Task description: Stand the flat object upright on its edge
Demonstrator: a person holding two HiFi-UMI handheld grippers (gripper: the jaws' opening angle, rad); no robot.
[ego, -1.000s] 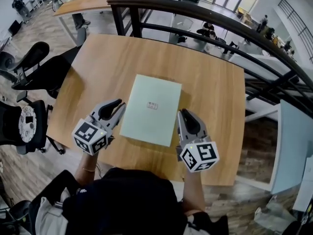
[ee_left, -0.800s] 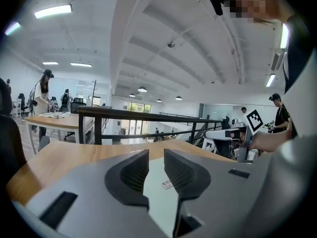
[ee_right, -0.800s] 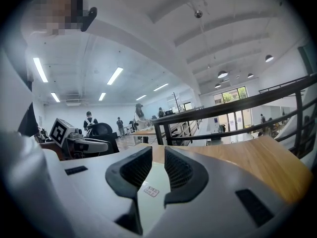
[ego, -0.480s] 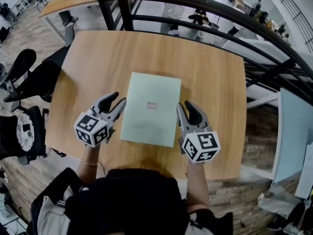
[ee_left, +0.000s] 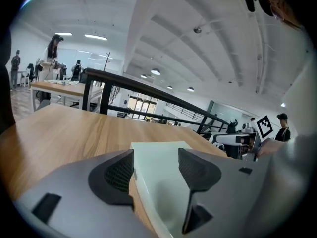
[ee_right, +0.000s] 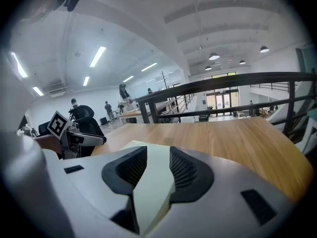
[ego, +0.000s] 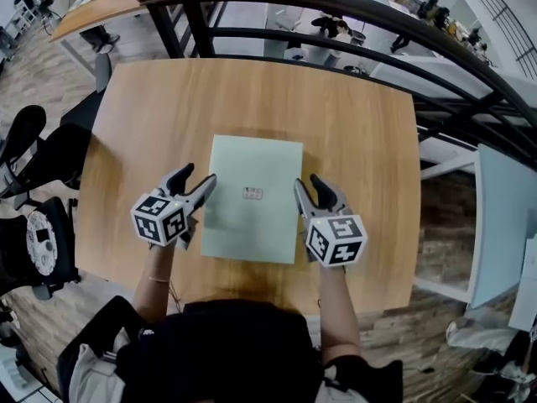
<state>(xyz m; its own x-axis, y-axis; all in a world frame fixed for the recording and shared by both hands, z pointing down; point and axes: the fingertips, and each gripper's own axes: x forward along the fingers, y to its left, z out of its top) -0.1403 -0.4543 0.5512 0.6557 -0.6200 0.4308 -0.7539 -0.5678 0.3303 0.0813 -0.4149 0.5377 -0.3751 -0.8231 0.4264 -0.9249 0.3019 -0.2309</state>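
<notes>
Green board (ego: pixel 254 198): just one, flat on our table (ego: pixel 352 124)
Left gripper (ego: pixel 199 177): jaws just opening, loose round its left edge
Right gripper (ego: pixel 307 183): opening too, loose round the right edge
Grippers: we count two

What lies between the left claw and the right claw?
Head view: the flat green object on the table. The left claw and right claw have just been opening, its edges between their jaws.

Flat object (ego: pixel 254 217): thin rectangular slab, pale mint green, with one small white label (ego: pixel 252 193) marked in red near its centre. Lies flat, broad face up, mid-worktop (ego: pixel 352 124); long sides run 12 to 6 o'clock.
</notes>
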